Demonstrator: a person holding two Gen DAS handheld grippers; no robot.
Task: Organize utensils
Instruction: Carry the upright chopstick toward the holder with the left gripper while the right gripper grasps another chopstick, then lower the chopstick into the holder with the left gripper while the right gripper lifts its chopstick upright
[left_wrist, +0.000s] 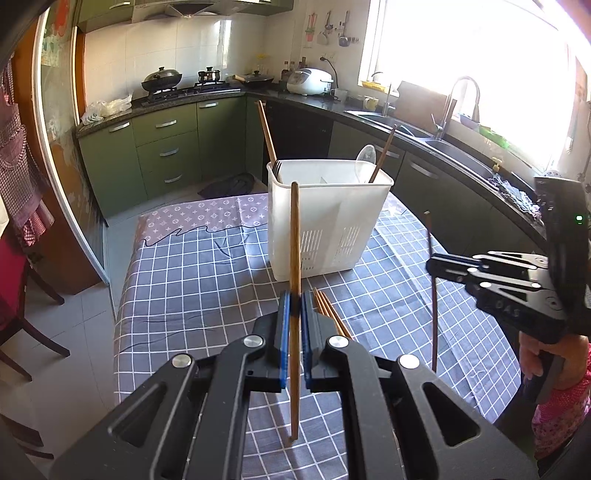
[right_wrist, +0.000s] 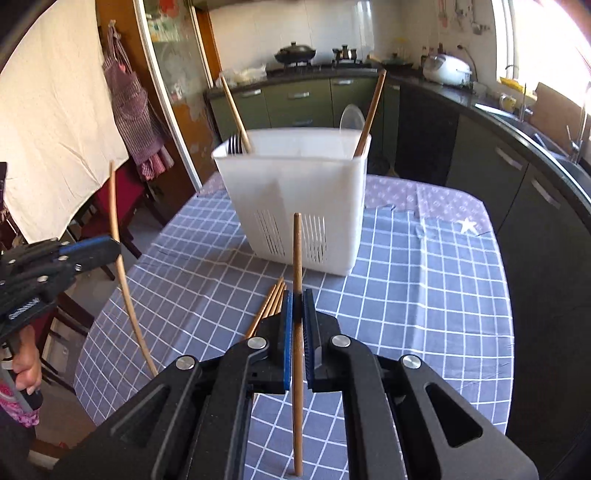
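Note:
My left gripper (left_wrist: 294, 303) is shut on an upright brown chopstick (left_wrist: 294, 236), held above the checked tablecloth. My right gripper (right_wrist: 297, 301) is shut on a second upright chopstick (right_wrist: 297, 251); in the left wrist view it shows at the right (left_wrist: 432, 263) with its chopstick (left_wrist: 433, 314). A white slotted utensil holder (left_wrist: 325, 218) (right_wrist: 295, 192) stands beyond both grippers. It holds two leaning chopsticks (left_wrist: 266, 133), fork tines (left_wrist: 277, 168) and a clear spoon (left_wrist: 364, 158). Several loose chopsticks (left_wrist: 330, 312) (right_wrist: 267, 308) lie on the cloth just before the holder.
The table (left_wrist: 192, 280) carries a blue-grey checked cloth with a purple patterned strip at the far end. Green kitchen cabinets (left_wrist: 166, 147), a stove with pots and a sink counter (left_wrist: 443, 144) ring the room. A red chair (left_wrist: 14, 295) stands left of the table. A hand (left_wrist: 550, 354) grips the right tool.

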